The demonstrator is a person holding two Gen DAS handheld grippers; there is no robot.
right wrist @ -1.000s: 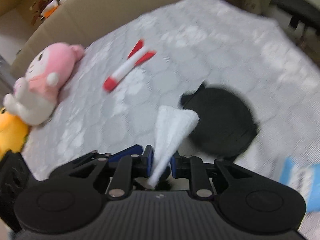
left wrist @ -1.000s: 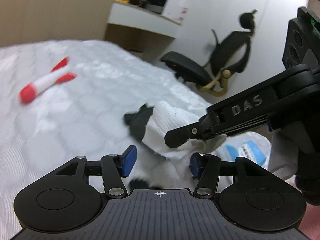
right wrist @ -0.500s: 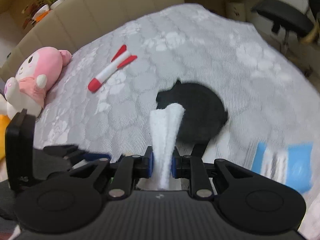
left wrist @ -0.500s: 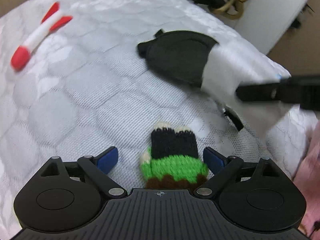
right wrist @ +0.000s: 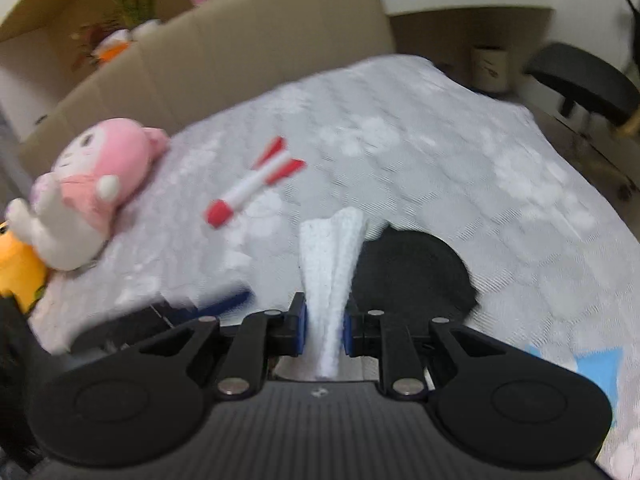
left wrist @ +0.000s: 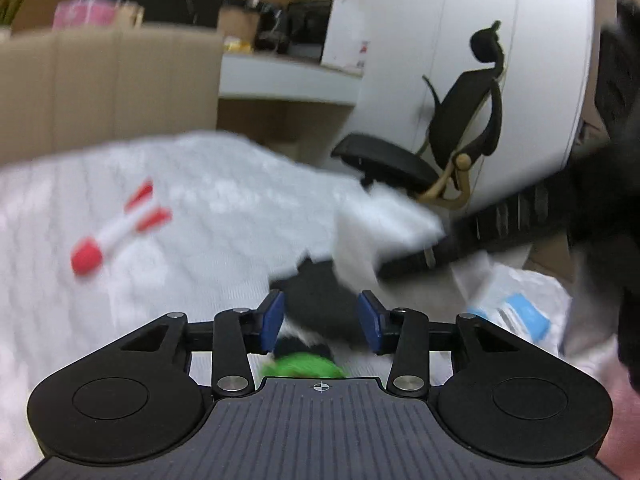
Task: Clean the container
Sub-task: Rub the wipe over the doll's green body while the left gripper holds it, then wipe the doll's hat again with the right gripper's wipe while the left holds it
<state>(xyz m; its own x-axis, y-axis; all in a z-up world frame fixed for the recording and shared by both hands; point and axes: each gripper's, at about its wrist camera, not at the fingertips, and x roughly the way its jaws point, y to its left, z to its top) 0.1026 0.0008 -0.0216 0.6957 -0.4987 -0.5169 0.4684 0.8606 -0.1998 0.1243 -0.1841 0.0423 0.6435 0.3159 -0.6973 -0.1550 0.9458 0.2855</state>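
The right gripper (right wrist: 324,330) pinches a folded white cloth (right wrist: 332,256), ready for wiping. The black container (right wrist: 412,272), apparently flat, lies on the bed (right wrist: 440,152); left gripper (left wrist: 320,320) fingers are spread, framing it for a steadying grasp.

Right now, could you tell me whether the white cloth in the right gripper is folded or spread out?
Folded: the white cloth stands as a narrow creased wedge pinched in the right gripper.

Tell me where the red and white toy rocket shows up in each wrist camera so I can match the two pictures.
Left wrist: the toy rocket lies at left, on the white bedspread.
Right wrist: the toy rocket lies upper centre-left, right of the pink plush.
Shared landmark: the flat black container near centre.
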